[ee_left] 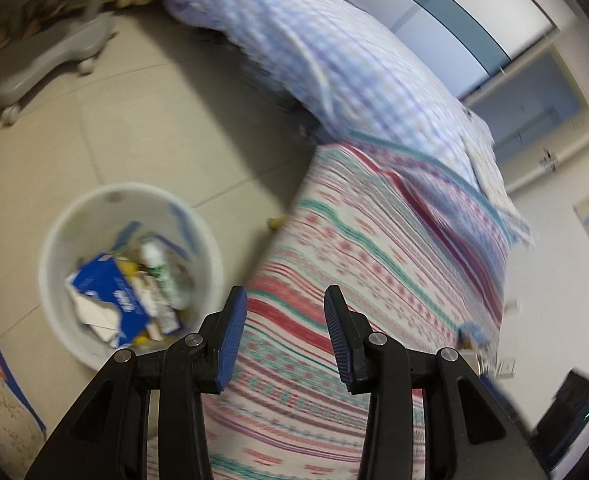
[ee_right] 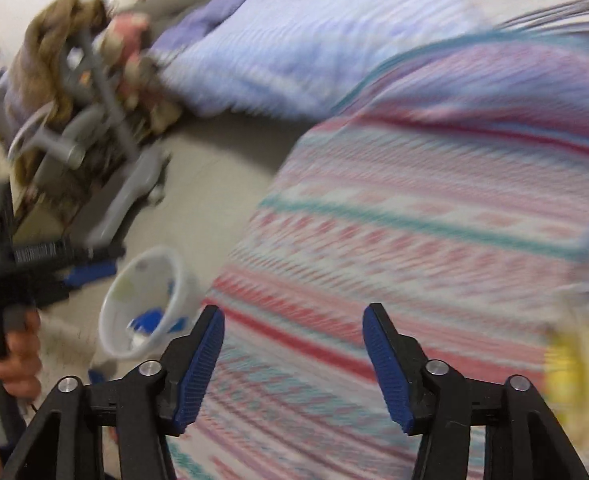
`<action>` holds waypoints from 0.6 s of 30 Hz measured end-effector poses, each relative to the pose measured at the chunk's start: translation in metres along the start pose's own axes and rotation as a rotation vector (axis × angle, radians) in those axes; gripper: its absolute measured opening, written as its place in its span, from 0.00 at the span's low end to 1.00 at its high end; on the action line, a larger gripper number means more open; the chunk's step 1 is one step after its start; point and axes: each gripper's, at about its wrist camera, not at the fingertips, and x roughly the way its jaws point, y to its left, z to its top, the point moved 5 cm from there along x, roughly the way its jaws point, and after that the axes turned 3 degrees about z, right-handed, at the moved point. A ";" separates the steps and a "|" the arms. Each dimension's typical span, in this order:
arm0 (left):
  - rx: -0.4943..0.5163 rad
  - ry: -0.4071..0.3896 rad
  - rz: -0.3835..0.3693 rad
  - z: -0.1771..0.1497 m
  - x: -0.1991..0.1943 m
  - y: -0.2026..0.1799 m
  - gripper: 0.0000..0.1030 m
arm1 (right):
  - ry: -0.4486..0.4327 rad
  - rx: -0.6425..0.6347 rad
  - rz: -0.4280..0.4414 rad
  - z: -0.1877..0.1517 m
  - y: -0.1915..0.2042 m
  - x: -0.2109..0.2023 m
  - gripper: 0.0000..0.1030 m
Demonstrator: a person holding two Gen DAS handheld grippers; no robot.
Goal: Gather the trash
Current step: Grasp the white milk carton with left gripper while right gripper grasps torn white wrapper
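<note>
Both grippers, left (ee_left: 285, 308) and right (ee_right: 293, 328), gape wide and empty; the trash bin (ee_left: 74, 216) sits left of them.

White bin (ee_left: 94, 208), blue box (ee_left: 110, 292) inside, red-teal striped bedspread (ee_left: 374, 264), lilac checked quilt (ee_left: 334, 60), beige floor (ee_left: 134, 120)
</note>
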 end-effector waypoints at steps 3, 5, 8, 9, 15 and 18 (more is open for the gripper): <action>0.071 0.024 -0.018 -0.016 0.009 -0.039 0.46 | -0.105 0.083 -0.065 0.010 -0.055 -0.045 0.65; 0.115 0.037 -0.032 -0.025 0.014 -0.065 0.47 | -0.148 0.166 -0.103 0.010 -0.092 -0.063 0.65; 0.190 0.047 -0.045 -0.042 0.021 -0.102 0.50 | -0.184 0.412 -0.091 0.001 -0.165 -0.092 0.65; 0.216 0.051 -0.053 -0.048 0.024 -0.114 0.51 | -0.191 0.474 -0.086 -0.002 -0.185 -0.100 0.65; 0.306 0.088 -0.050 -0.082 0.044 -0.165 0.52 | -0.154 0.629 -0.271 -0.021 -0.286 -0.135 0.65; 0.330 0.103 -0.067 -0.092 0.054 -0.189 0.52 | -0.135 0.748 -0.300 -0.036 -0.328 -0.144 0.65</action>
